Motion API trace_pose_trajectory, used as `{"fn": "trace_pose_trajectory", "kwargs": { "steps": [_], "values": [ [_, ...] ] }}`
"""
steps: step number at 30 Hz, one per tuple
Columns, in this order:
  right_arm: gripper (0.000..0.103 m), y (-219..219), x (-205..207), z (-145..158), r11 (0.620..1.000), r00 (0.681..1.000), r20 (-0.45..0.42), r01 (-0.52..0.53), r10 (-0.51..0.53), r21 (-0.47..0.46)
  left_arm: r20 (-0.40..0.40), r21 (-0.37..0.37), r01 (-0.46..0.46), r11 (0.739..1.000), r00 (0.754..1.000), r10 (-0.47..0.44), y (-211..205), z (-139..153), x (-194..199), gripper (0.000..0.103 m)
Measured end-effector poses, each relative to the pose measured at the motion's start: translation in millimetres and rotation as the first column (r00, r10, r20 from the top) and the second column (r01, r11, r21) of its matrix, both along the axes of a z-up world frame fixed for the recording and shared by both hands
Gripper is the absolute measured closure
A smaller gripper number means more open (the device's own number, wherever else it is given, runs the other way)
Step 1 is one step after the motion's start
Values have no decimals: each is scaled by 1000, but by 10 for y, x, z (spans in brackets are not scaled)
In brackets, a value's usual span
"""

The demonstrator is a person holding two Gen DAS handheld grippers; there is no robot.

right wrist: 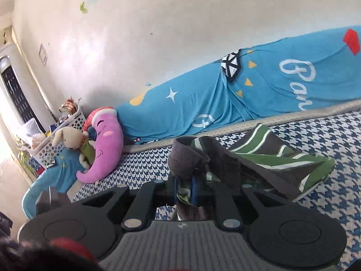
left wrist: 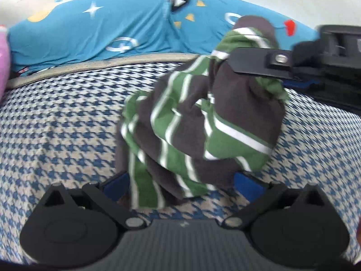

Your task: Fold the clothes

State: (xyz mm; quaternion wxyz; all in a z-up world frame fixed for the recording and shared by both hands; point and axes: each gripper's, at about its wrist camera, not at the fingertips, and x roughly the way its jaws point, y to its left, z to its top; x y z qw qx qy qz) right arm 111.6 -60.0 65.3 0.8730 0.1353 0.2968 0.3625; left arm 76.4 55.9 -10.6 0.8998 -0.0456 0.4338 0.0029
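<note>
A green, grey and white striped garment (left wrist: pixel 191 122) hangs bunched over the houndstooth mattress (left wrist: pixel 56 124). In the left wrist view it drops from the upper right, where a black finger (left wrist: pixel 255 63) of my right gripper holds its top. My left gripper (left wrist: pixel 180 180) is open, its blue pads wide apart on either side of the garment's lower end. In the right wrist view my right gripper (right wrist: pixel 184 189) is shut on a fold of the garment (right wrist: pixel 270 155), which drapes away to the right and down onto the mattress (right wrist: pixel 327 140).
A blue printed sheet (right wrist: pixel 203 103) lies heaped along the wall behind the mattress edge. A pink moon plush (right wrist: pixel 106 140) and a rabbit toy (right wrist: pixel 72 137) sit at the left by a white basket (right wrist: pixel 47 151). A white tower unit (right wrist: pixel 11 79) stands far left.
</note>
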Motion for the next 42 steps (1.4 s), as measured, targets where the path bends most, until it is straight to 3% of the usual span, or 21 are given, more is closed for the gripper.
{"fn": "trace_pose_trajectory", "kwargs": {
  "steps": [7,11,15,19,22,25,31,42],
  "values": [
    [78,25,-13,-17,1000,1000,-6,-6,6,-6,13,57,-210,976,978,209,323,33,175,0],
    [76,-18,-5,-33,1000,1000,-11,0,0,-24,38,186,-344,920,939,343,554,113,247,0],
    [76,-47,1,-56,999,1000,-14,3,-3,-49,21,156,-402,902,915,403,790,139,342,0],
    [76,-39,18,-119,997,1000,-19,3,-4,-77,5,130,-359,924,932,362,799,71,250,0],
    [76,-45,36,-162,996,999,-31,10,-13,-85,-43,95,-325,941,943,330,641,17,-5,0],
    [76,-34,5,-200,994,999,-31,14,-18,-107,-35,81,-285,955,957,289,522,26,-244,0],
    [81,38,-137,-327,985,999,-33,-23,17,-170,-101,76,-295,953,948,301,397,-70,-635,0],
    [82,217,-605,-325,955,972,-38,-233,230,-181,-101,133,-217,967,968,231,-72,139,-1100,0]
  ]
}}
